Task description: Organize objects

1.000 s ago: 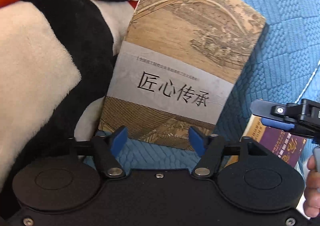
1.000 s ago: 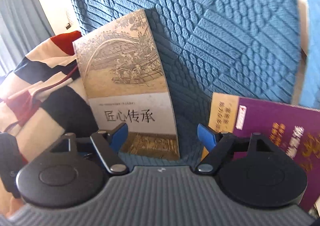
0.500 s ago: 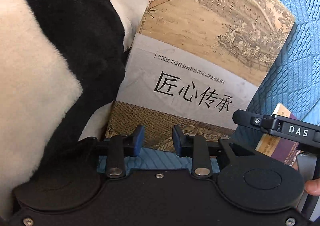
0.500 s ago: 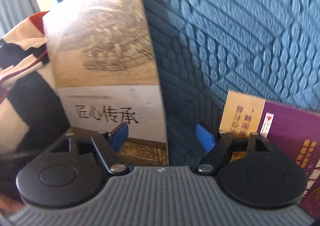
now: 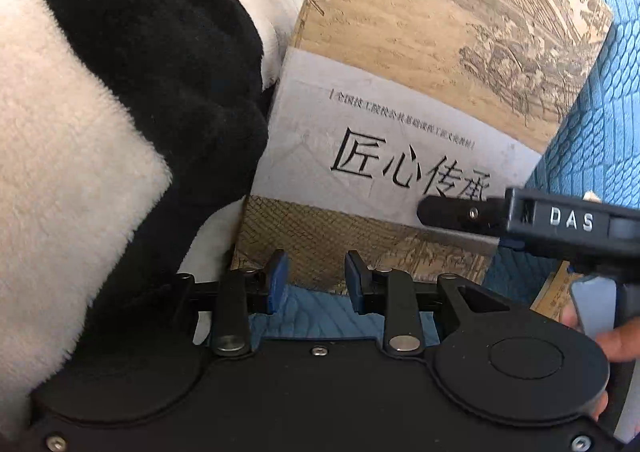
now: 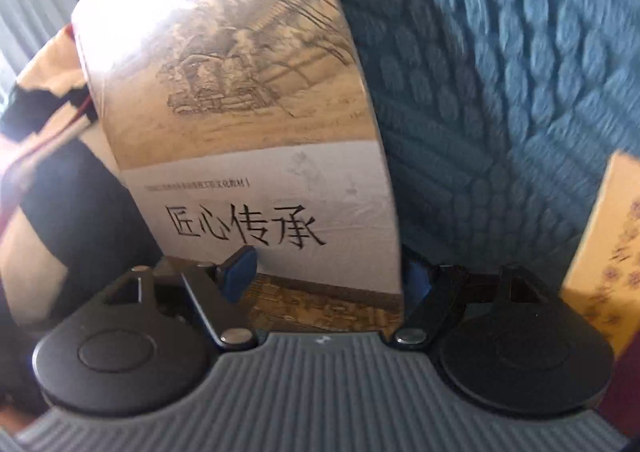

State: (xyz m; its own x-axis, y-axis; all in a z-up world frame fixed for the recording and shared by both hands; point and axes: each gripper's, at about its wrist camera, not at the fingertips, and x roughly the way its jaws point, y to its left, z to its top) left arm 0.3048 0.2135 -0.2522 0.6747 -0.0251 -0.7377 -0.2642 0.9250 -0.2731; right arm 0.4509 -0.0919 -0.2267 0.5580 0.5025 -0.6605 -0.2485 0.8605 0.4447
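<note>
Blue quilted sofa cushion (image 5: 600, 124) props the tan book (image 5: 420, 104) upright; left gripper (image 5: 314, 278) narrowed, empty, at six o'clock; right gripper (image 6: 328, 272) opening, straddling its right edge. Nothing lifted yet.

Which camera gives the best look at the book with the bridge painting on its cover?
The left wrist view: the book is sharp there, nearly the whole cover readable, though the right gripper crosses its lower right. In the right wrist view the book is blurred, glare-washed at the top and partly cropped.
</note>
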